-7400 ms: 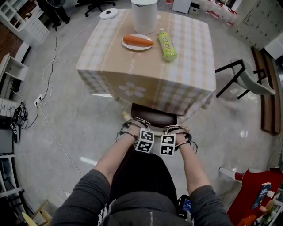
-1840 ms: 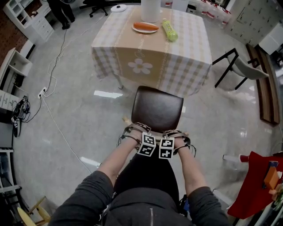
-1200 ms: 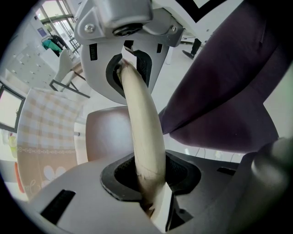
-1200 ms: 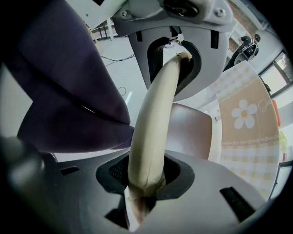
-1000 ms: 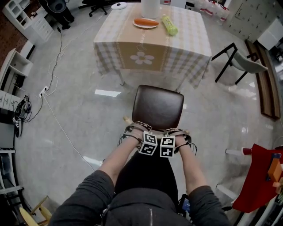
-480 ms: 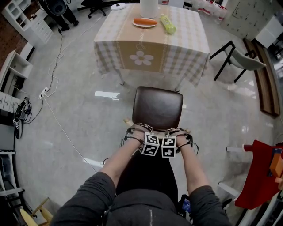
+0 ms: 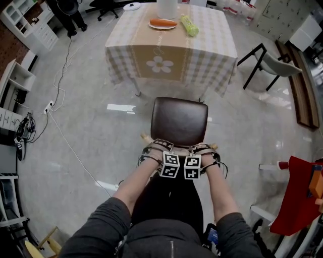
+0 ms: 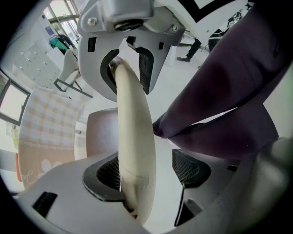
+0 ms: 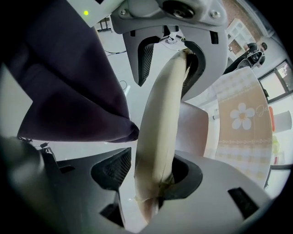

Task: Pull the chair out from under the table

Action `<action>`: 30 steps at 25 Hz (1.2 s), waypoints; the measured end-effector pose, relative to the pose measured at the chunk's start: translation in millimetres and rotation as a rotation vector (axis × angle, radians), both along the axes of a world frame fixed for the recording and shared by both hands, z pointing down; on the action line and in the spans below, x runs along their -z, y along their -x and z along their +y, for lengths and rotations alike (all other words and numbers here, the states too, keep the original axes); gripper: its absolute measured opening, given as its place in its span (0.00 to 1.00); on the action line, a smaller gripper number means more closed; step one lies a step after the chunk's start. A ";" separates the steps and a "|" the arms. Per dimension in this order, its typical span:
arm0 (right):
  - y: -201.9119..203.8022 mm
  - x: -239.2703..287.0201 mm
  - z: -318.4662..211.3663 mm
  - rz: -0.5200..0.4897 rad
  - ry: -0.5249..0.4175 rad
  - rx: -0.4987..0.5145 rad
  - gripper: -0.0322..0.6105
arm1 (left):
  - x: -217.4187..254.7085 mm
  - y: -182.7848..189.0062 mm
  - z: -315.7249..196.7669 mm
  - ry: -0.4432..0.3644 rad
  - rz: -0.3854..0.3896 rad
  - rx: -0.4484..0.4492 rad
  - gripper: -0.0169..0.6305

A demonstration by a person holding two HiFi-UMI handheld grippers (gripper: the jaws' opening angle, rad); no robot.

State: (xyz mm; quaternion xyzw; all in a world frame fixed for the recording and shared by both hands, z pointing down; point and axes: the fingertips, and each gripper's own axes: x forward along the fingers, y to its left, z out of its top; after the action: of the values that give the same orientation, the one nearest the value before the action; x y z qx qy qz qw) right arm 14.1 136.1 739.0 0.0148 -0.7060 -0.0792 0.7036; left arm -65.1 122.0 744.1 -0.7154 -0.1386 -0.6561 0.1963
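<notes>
left gripper [image 8: 151, 173] | jaws just opening, apart | cream chair rail [image 8: 133, 137] between, touching one jaw

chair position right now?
Head view, centre: the brown chair stands on the floor, fully clear of the checked table beyond it; a grey chair sits further right.

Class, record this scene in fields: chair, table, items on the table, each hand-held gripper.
chair: chair with a brown seat, standing clear of the table on the floor
table: table under a checked cloth with a flower print
on table: plate of orange food; green bottle; white cylinder
left hand-held gripper: jaws apart, just been opening, the cream back rail between them
right hand-held gripper: likewise apart, just been opening, around that rail
task: chair looks pulled out
</notes>
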 end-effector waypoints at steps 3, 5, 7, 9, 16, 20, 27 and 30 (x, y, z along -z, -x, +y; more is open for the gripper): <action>-0.6 0.2 2.3 -0.004 -0.005 -0.018 0.36 | 2.7 -0.5 4.4 -0.005 0.028 -0.012 0.55; 0.8 1.9 4.6 -0.009 0.002 -0.032 0.37 | 6.9 -1.3 6.7 0.002 0.053 0.000 0.58; 2.2 4.2 6.4 -0.018 0.005 -0.050 0.39 | 11.9 -3.2 8.3 0.011 0.088 0.029 0.60; 2.5 7.1 6.8 -0.032 -0.001 -0.072 0.41 | 16.4 -4.1 9.9 0.023 0.117 0.062 0.61; -2.2 21.0 7.6 -0.055 -0.026 -0.085 0.44 | 33.6 1.9 11.8 0.067 0.178 0.145 0.64; -7.9 34.2 0.4 -0.063 -0.047 -0.061 0.44 | 48.6 1.5 2.9 0.072 0.242 0.201 0.64; -7.6 66.4 -11.6 -0.156 -0.076 -0.130 0.44 | 94.5 -21.2 -15.8 0.030 0.434 0.332 0.64; -4.7 86.1 -15.5 -0.253 -0.109 -0.230 0.44 | 117.8 -29.4 -21.0 0.009 0.515 0.402 0.64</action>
State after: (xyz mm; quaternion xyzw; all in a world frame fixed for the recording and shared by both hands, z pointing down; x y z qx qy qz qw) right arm 18.8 120.6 652.9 0.1434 -0.7771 -0.0336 0.6119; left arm -35.7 101.0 626.4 -0.8717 0.0567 -0.4786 0.0884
